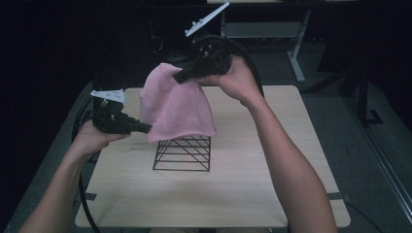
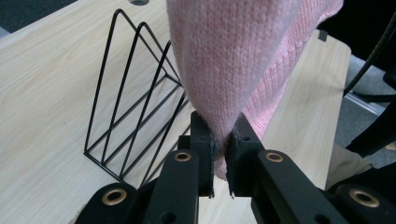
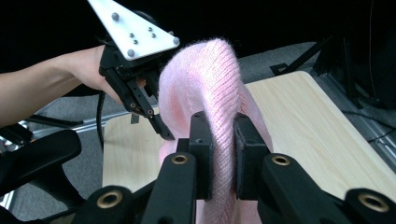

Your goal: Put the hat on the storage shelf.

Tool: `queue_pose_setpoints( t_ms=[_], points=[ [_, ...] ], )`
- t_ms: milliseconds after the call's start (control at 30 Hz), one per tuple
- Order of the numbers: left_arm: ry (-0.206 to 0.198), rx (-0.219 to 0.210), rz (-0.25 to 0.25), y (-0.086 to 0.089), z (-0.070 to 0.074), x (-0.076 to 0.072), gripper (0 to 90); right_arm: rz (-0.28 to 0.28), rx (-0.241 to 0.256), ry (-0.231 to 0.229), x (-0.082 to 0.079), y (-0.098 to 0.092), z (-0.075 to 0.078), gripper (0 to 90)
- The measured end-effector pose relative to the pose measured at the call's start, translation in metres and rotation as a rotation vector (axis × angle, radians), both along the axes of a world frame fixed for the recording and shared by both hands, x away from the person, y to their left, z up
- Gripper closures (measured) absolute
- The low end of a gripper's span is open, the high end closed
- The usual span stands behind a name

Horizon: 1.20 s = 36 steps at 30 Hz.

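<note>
The pink knitted wool hat [image 1: 176, 106] hangs in the air over the middle of the pale wooden worktop [image 1: 252, 194], its lower hem draped across the top of the black wire triangular rack [image 1: 183, 153] that stands under it. The left tool [image 1: 145, 127] is clamped on the hat's lower left edge, and in the left gripper view the knit is pinched tight between the two black jaws, with the left tool [image 2: 220, 161] just beside the rack [image 2: 135, 107]. The right tool [image 1: 182, 76] is clamped on the hat's crown, higher up and farther back, and in the right gripper view a thick fold of the hat [image 3: 210, 93] sits squeezed between its jaws at the right tool [image 3: 223, 140], with the left tool [image 3: 163, 133] touching the knit lower on the far side. Open worktop lies on every side of the rack, widest toward the person and to the right, and the rack stands well apart from every edge. The hat covers the rack's upper wires, so how they meet the knit is hidden. Beyond the worktop, grey floor [image 1: 340, 116] and a desk leg [image 1: 297, 58] sit in a dark background, hard to make out.
</note>
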<state>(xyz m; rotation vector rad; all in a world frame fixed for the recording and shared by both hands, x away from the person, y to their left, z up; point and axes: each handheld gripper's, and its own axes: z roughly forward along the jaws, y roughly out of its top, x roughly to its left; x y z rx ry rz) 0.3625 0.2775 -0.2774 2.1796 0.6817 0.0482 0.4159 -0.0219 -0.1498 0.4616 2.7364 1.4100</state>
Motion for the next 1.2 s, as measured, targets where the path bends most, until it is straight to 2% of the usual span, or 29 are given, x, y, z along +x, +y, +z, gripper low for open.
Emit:
queue_pose_setpoints(
  t_ms=[133,300,700,900,1200],
  points=[
    [-0.021,0.03,-0.002,-0.009,-0.002,0.002,83.0,-0.017,0.005,0.009,0.002,-0.012,-0.008,80.0],
    [-0.023,0.058,-0.011,-0.019,-0.008,0.007,82.9,-0.046,0.012,0.034,0.002,-0.025,-0.018,80.0],
    [-0.034,0.075,-0.01,-0.032,-0.013,0.015,82.8,-0.084,0.026,0.05,0.006,-0.047,-0.03,80.0],
    [-0.032,0.078,-0.005,-0.03,-0.018,0.013,82.8,-0.075,0.041,0.047,0.004,-0.045,-0.035,80.0],
    [-0.046,0.089,0.012,-0.015,-0.025,0.001,82.8,-0.021,0.047,0.047,-0.003,-0.026,-0.041,79.9]
  ],
)
